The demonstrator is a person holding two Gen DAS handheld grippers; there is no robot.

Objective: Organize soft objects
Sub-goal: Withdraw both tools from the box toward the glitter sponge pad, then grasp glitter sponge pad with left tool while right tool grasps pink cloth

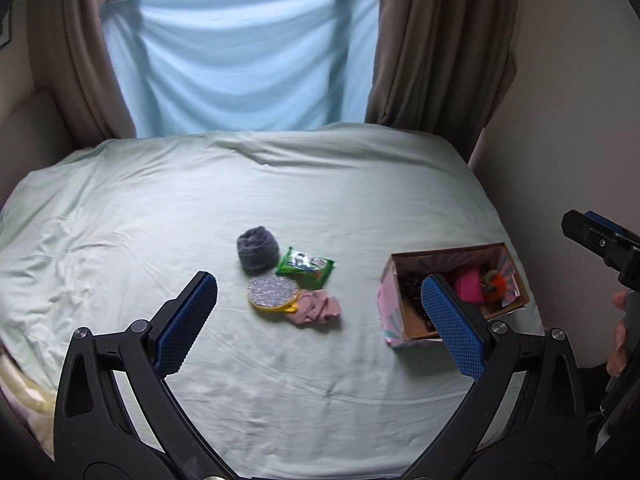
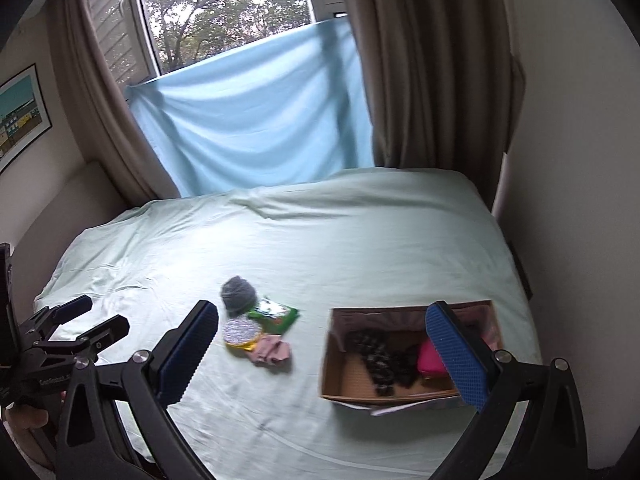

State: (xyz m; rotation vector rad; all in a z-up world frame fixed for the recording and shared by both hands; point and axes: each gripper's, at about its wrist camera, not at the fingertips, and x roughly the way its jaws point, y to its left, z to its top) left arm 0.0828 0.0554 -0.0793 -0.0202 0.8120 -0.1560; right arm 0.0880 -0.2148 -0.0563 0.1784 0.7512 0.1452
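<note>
Four soft items lie bunched mid-bed: a grey rolled cloth (image 1: 258, 249) (image 2: 238, 294), a green packet (image 1: 306, 266) (image 2: 274, 314), a round glittery pad with a yellow rim (image 1: 273, 293) (image 2: 240, 332) and a crumpled pink cloth (image 1: 318, 308) (image 2: 272, 352). To their right stands an open cardboard box (image 1: 386, 304) (image 2: 330, 364) holding a dark patterned item (image 2: 380, 360), a bright pink item (image 1: 470, 286) and something orange (image 1: 496, 282). My left gripper (image 1: 318, 280) hovers open in front of the pile, holding nothing. My right gripper (image 2: 321, 307) is open over the box's near side, also holding nothing.
A pale green sheet (image 1: 280, 184) covers the bed. Brown curtains (image 1: 436, 40) and a hanging blue cloth (image 1: 240, 60) close off the far side. A wall (image 2: 580, 200) runs along the right, close to the box. A hand (image 1: 620, 332) shows at the right edge.
</note>
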